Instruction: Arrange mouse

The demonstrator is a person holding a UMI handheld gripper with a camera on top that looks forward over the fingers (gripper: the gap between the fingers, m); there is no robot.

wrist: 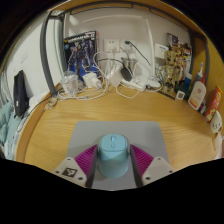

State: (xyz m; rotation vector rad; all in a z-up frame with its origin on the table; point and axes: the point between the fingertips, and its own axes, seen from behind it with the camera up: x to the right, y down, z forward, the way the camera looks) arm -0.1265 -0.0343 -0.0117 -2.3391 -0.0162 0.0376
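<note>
A light blue mouse (113,155) sits between my gripper's (113,160) two fingers, over a grey mouse mat (110,130) that lies on the wooden desk (60,125). Both magenta pads (87,158) press against the mouse's sides, so the gripper is shut on it. The mouse's nose with its scroll wheel points away from me, toward the back of the desk. I cannot tell whether the mouse rests on the mat or hangs just above it.
Along the desk's back edge lie tangled white cables and a power strip (95,80). A picture box (80,50) leans on the wall, a figure (178,60) stands at the back right, bottles (198,95) stand at the right, and a dark object (20,92) at the left.
</note>
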